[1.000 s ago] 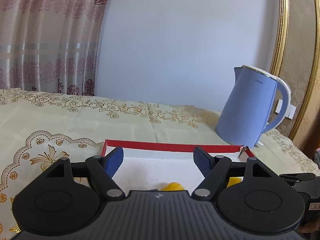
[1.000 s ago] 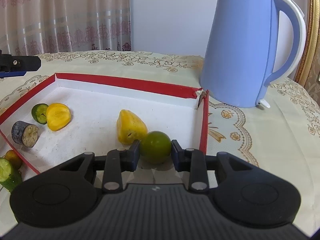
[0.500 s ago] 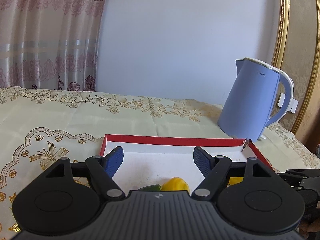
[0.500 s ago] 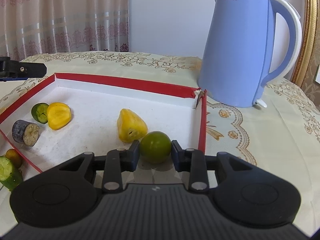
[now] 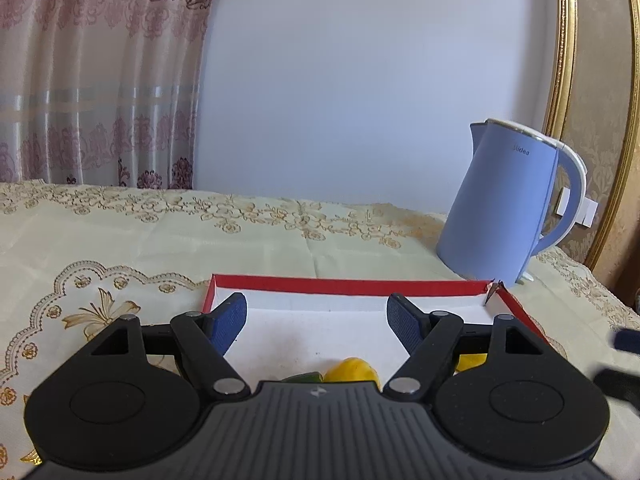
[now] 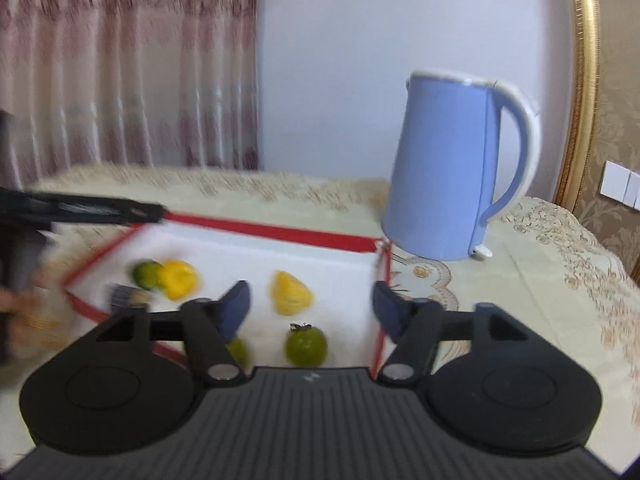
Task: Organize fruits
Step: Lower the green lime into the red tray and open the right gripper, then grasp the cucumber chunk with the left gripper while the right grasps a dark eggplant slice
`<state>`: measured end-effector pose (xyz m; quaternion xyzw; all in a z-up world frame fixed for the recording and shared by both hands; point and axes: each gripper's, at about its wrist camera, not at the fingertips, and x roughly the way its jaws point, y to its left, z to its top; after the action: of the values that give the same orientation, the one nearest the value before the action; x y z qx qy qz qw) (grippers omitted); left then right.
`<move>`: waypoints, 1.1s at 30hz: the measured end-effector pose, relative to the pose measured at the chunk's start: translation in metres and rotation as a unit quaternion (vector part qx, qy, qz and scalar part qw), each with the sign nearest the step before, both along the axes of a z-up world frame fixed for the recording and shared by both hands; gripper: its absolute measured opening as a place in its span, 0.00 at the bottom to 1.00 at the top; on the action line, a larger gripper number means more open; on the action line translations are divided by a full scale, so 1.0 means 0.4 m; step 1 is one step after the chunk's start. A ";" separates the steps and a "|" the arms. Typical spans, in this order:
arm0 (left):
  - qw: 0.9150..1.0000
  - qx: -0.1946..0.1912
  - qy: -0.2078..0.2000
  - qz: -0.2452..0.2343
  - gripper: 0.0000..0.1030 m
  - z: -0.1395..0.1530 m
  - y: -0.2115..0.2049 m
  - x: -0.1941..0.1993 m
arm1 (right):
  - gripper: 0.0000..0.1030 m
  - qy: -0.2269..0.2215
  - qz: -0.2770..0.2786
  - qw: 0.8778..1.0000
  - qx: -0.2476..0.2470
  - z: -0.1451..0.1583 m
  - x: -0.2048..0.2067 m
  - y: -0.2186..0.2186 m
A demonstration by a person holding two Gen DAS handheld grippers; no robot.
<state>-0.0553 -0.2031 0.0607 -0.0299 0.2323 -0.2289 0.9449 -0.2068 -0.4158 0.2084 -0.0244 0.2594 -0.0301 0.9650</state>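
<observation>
A red-rimmed white tray [image 6: 280, 232] holds fruit. In the right wrist view a green round fruit [image 6: 306, 346] lies near the tray's front right, below my open, empty right gripper [image 6: 310, 304]. Behind it sits a yellow fruit piece [image 6: 290, 294]. At the left lie a green slice [image 6: 146, 274], a yellow piece [image 6: 178, 280] and a dark eggplant chunk [image 6: 124, 296]. My left gripper [image 5: 316, 320] is open and empty above the tray [image 5: 344, 285]; a yellow piece [image 5: 352, 370] and a green slice [image 5: 302, 378] show just below it.
A light blue electric kettle [image 6: 448, 168] stands behind the tray's far right corner; it also shows in the left wrist view [image 5: 504, 200]. The table has a cream embroidered cloth [image 5: 120, 240]. A curtain hangs at the back left. Another small green fruit [image 6: 238, 350] lies outside the tray's front edge.
My right gripper has opened, let go of the green round fruit in the tray, and pulled up and back. The left gripper has risen slightly, still open.
</observation>
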 end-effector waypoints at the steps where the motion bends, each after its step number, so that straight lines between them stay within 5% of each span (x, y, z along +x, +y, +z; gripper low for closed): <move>1: 1.000 0.001 -0.003 0.001 0.81 0.001 -0.001 -0.003 | 0.76 -0.005 0.001 1.000 0.010 0.002 -0.026 0.015; 6: 1.000 0.016 -0.018 -0.002 0.84 0.001 -0.015 -0.020 | 0.97 0.032 -0.005 0.999 0.017 -0.060 -0.077 0.097; 11: 1.000 0.021 -0.014 -0.007 0.84 -0.005 -0.020 -0.019 | 0.98 0.057 -0.028 0.998 -0.014 -0.108 -0.057 0.131; 20: 0.999 -0.002 -0.012 -0.044 0.91 0.019 0.032 -0.101 | 1.00 0.050 -0.037 0.998 0.013 -0.120 -0.054 0.116; 23: 0.999 0.009 -0.020 -0.026 0.93 0.014 0.077 -0.140 | 0.96 0.058 -0.037 0.997 0.023 -0.131 -0.040 0.120; 27: 1.000 -0.002 -0.015 0.003 0.94 -0.012 0.133 -0.155 | 0.70 0.072 -0.046 0.996 0.028 -0.147 -0.013 0.124; 33: 1.000 -0.003 -0.019 0.011 0.94 -0.024 0.138 -0.151 | 0.66 0.072 -0.064 0.995 0.017 -0.150 -0.002 0.134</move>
<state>-0.1157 -0.1479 0.0510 -0.0309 0.2129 -0.2193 0.9517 -0.2076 -0.3623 0.1485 0.0066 0.3300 -0.0852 0.9401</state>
